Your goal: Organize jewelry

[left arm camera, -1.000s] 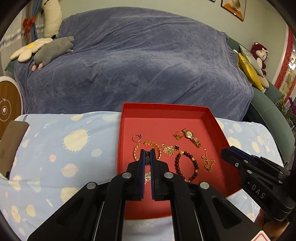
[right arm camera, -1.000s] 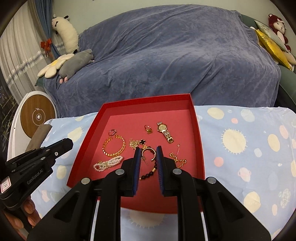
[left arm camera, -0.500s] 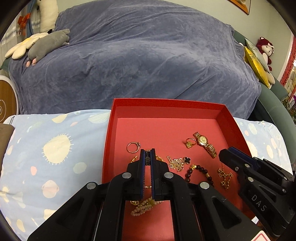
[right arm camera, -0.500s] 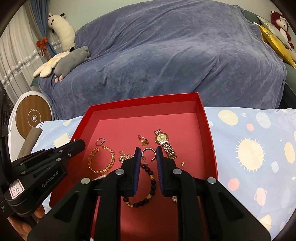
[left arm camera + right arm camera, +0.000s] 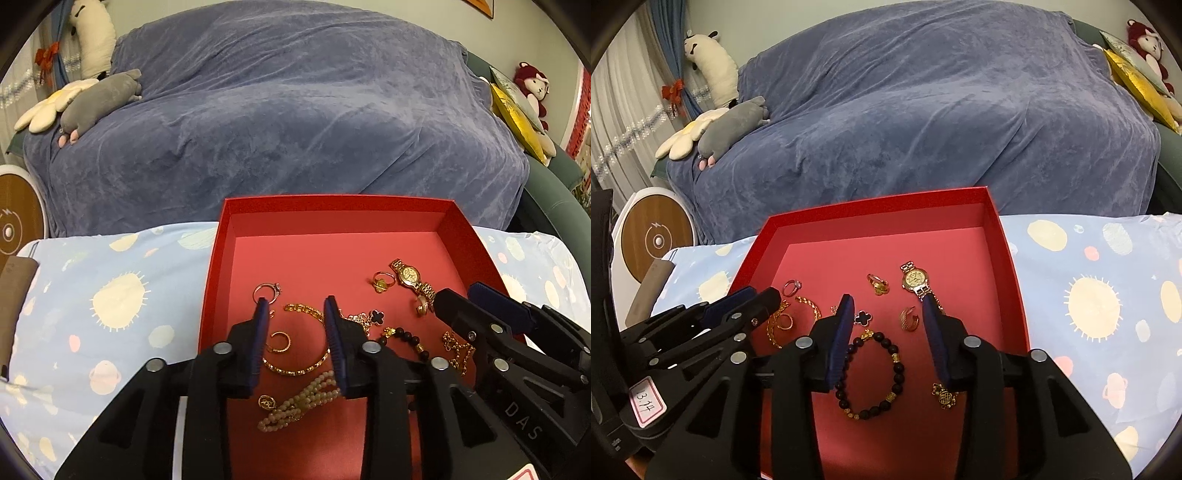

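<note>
A red tray (image 5: 332, 205) (image 5: 879, 208) on the spotted cloth holds loose jewelry. My left gripper (image 5: 296, 310) is open and empty over a small gold hoop earring (image 5: 279, 341) and a gold chain bangle (image 5: 303, 363); a pearl bracelet (image 5: 299, 404) lies below. My right gripper (image 5: 887, 308) is open and empty over another gold hoop earring (image 5: 909, 318) and a dark bead bracelet (image 5: 870, 373). A gold watch (image 5: 916, 282) (image 5: 410, 277), a gold ring (image 5: 877, 284) and a silver ring (image 5: 266, 290) lie farther back.
A sofa under a blue throw (image 5: 277, 110) stands behind the table, with plush toys (image 5: 96, 101) at its left. A round white-and-wood device (image 5: 655, 240) stands at the left. The blue spotted cloth (image 5: 1089, 295) flanks the tray.
Both grippers have opened; each had been shut on a small gold earring, and the earrings now lie on the tray floor. Both grippers have moved forward over the tray.
</note>
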A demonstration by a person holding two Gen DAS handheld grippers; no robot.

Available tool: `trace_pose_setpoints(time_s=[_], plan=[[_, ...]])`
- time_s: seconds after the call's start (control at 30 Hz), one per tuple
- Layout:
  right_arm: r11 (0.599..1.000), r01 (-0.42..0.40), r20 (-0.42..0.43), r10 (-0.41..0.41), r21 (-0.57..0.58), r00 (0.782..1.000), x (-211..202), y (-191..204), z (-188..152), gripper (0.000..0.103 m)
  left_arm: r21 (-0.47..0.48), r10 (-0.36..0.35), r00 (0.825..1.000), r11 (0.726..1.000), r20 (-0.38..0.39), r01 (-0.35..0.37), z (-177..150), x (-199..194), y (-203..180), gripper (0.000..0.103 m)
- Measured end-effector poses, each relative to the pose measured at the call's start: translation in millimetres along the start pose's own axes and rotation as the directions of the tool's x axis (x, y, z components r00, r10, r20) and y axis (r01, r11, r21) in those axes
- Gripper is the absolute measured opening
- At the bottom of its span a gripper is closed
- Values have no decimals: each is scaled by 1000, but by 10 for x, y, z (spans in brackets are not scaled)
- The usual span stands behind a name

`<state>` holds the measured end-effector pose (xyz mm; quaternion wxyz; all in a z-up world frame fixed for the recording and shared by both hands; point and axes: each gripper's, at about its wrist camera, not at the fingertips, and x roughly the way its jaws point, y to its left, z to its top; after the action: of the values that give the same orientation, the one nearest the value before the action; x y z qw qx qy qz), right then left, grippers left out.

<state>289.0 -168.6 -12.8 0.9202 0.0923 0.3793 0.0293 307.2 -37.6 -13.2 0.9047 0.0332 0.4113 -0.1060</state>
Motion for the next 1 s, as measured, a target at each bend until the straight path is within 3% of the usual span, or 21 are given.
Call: trace_pose_setpoints(time_s=[0.27, 0.4, 0.53, 0.67, 0.8, 1.0], plan=[[998, 23, 13, -22, -51, 1000, -403, 123, -16, 39, -8, 16, 1000, 1000, 25, -16, 9, -419, -18, 38], [1000, 7, 15, -7, -19, 1000, -662, 141, -81, 41, -26, 29, 999, 999, 33, -28, -86, -720, 1, 49], [1000, -7, 18, 8, -12, 1000, -918, 199, -239, 46, -44, 19, 1000, 999, 25, -18, -237, -971, 36, 50], [1000, -13, 38, 12, 14, 999, -1183, 187, -476, 65, -49, 17, 1000, 999, 13, -16, -483, -1191, 50, 57], [998, -49, 9, 48, 47, 999, -1309, 201, -692, 66, -66, 23, 1000, 998, 1, -22, -724, -1334, 64, 59], [999, -4, 19, 5, -49, 1000, -1456, 338, -928, 66, -58, 45, 999, 997, 1, -45, -995, -1468, 67, 59]])
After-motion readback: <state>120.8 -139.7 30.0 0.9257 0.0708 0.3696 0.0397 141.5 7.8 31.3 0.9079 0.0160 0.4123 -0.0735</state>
